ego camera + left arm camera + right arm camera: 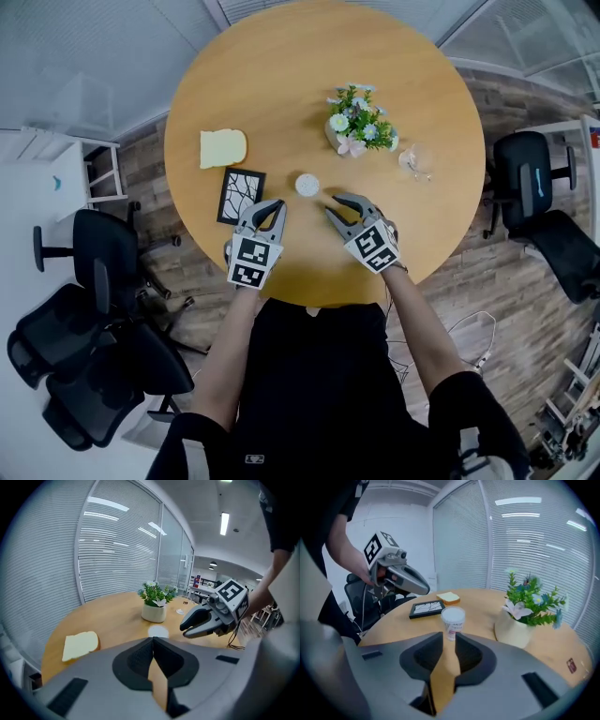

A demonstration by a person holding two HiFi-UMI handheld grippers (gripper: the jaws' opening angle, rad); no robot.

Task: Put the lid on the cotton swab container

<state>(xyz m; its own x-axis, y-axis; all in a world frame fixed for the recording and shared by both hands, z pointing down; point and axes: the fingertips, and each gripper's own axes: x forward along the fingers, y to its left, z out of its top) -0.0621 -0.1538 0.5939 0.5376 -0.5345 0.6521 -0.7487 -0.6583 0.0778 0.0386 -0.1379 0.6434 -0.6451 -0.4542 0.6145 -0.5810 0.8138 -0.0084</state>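
Left tool (153,640), jaws together

Left gripper view: shows only the white top of the cotton swab container (158,631), the rest lost behind the left gripper (153,640). Right gripper view: hides the container's foot behind the right gripper (449,638), with label print too small to read. Cannot name the small clear, glassy thing (415,159) right of the flower pot (334,137) in the head view, nor the blurred red scrap (571,666) on the table (487,605). Cuts off the black office chair (561,246) at the head view's right edge.
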